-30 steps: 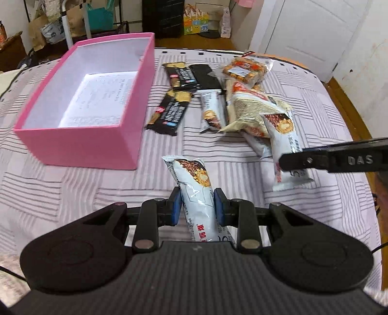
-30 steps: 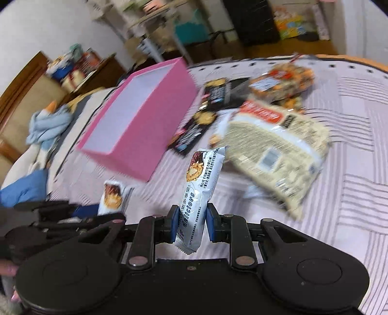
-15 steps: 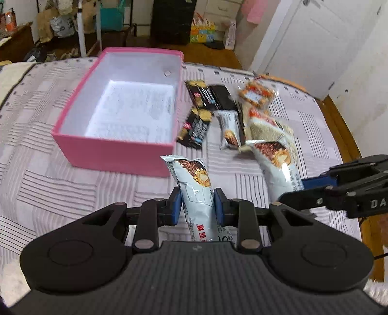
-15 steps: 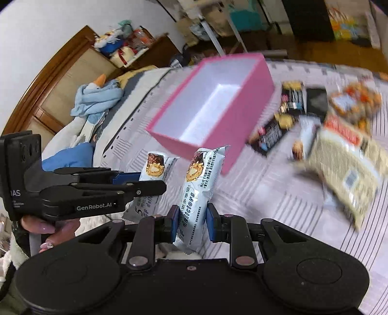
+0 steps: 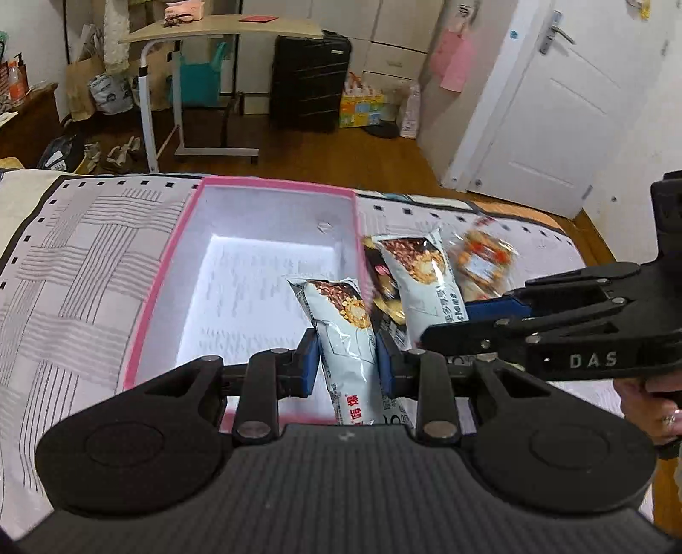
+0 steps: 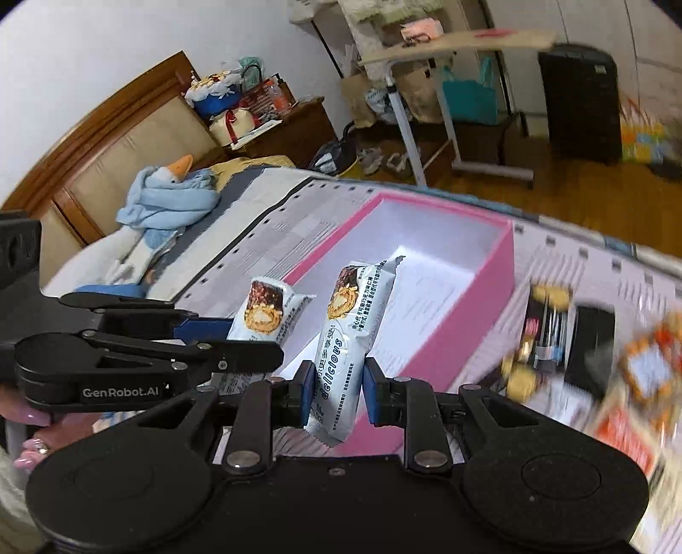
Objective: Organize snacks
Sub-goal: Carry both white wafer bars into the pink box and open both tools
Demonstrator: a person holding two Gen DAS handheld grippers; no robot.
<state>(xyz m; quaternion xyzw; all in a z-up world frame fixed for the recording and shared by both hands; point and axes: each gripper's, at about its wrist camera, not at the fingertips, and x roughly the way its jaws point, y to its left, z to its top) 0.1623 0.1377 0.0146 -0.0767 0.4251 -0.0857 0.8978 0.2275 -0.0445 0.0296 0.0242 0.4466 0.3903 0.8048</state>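
Note:
My left gripper [image 5: 347, 362] is shut on a white snack packet [image 5: 345, 328] and holds it over the near right part of the open pink box [image 5: 170, 260]. My right gripper [image 6: 334, 394] is shut on a second white snack packet [image 6: 354, 336], held beside the first, above the box's near edge [image 6: 460, 324]. The right gripper also shows in the left wrist view [image 5: 452, 324] with its packet [image 5: 426, 281]. The left gripper shows in the right wrist view [image 6: 238, 341] with its packet [image 6: 264, 315]. The box's white inside holds nothing.
Black snack bars [image 6: 550, 332] and an orange-labelled bag [image 5: 481, 264] lie on the striped bedcover [image 5: 76, 272] right of the box. A blue goose toy [image 6: 166, 196] lies near the headboard. A rolling table [image 5: 213, 38] and a black suitcase [image 5: 311, 81] stand beyond the bed.
Both grippers have lifted with their packets and moved toward the pink box. They now sit close together above its near end.

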